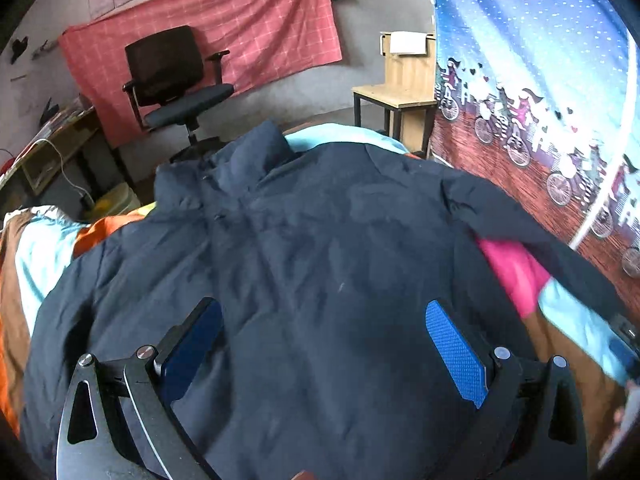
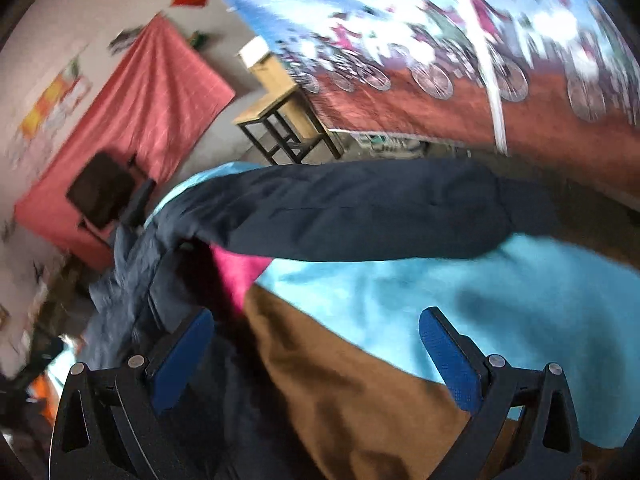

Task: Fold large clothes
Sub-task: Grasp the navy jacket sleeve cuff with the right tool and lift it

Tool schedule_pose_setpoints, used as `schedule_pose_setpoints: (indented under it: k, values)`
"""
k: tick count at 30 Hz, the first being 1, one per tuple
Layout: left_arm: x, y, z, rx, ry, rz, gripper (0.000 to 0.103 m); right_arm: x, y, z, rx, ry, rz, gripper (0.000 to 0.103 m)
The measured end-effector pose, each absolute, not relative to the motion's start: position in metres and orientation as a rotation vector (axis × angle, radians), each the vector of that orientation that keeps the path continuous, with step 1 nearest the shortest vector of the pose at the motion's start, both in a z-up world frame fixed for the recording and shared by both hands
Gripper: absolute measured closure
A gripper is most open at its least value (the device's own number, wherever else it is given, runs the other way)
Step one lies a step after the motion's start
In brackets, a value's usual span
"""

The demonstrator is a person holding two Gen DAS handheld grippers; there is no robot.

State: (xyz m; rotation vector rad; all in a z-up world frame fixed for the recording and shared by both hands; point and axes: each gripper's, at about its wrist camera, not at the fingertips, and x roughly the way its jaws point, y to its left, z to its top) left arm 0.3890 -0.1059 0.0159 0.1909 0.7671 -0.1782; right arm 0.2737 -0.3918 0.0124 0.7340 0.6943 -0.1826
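Note:
A large dark navy padded jacket (image 1: 320,248) lies spread front-up on a bed, collar at the far end. My left gripper (image 1: 324,324) is open just above the jacket's lower body, holding nothing. In the right wrist view the jacket's right sleeve (image 2: 360,212) stretches sideways across the bedcover. My right gripper (image 2: 316,336) is open and empty above the bedcover, with its left finger beside the jacket's side edge (image 2: 132,280). The right gripper also shows at the right edge of the left wrist view (image 1: 624,344). The right wrist view is motion-blurred.
The bedcover (image 2: 460,304) has turquoise, brown, pink and orange patches. A black office chair (image 1: 176,80) and a wooden side table (image 1: 396,96) stand beyond the bed. A blue patterned curtain (image 1: 532,72) hangs to the right, and a red cloth (image 1: 224,28) covers the far wall.

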Motion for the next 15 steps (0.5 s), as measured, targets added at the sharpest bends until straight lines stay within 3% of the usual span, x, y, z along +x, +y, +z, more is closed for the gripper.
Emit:
schedule_pose_setpoints:
  k: [13, 15]
  values:
    - [0.512, -0.174, -0.028, 0.041, 0.855, -0.102, 0.003, 0.305, -0.46, -0.008, 1.172, 0.593, -0.161, 0.0]
    - [0.527, -0.18, -0.04, 0.032, 0.891, -0.101, 0.003, 0.308, -0.469, -0.013, 1.219, 0.596, -0.197, 0.004]
